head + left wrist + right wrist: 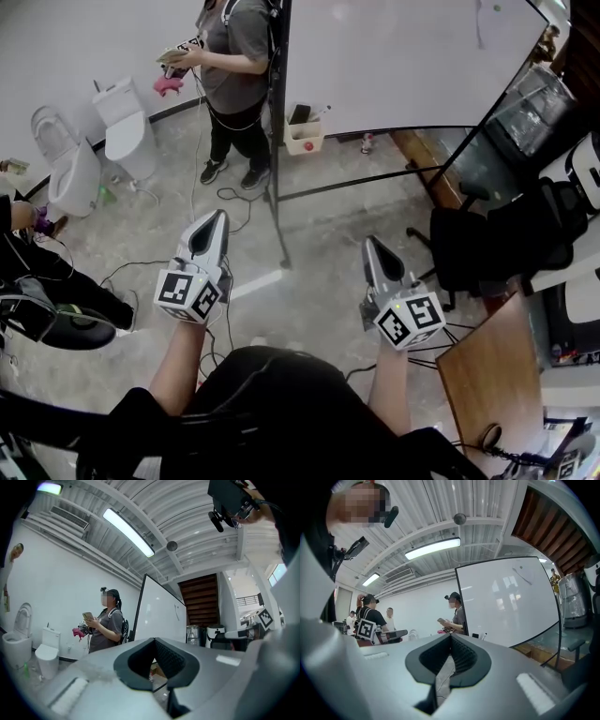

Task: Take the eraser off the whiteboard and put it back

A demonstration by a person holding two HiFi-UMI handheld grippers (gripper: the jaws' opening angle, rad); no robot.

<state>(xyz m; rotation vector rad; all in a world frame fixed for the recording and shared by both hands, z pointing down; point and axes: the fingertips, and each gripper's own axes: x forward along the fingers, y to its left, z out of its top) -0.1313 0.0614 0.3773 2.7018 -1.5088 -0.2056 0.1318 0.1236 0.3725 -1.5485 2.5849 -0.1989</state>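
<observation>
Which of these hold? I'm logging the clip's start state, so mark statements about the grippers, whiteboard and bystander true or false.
1. The left gripper and the right gripper are both shut and empty. True.
2. The whiteboard lies flat on the floor. False: it stands upright.
3. A person stands beside the whiteboard's left edge in the head view. True.
4. The right gripper touches the whiteboard. False: bare floor lies between them.
</observation>
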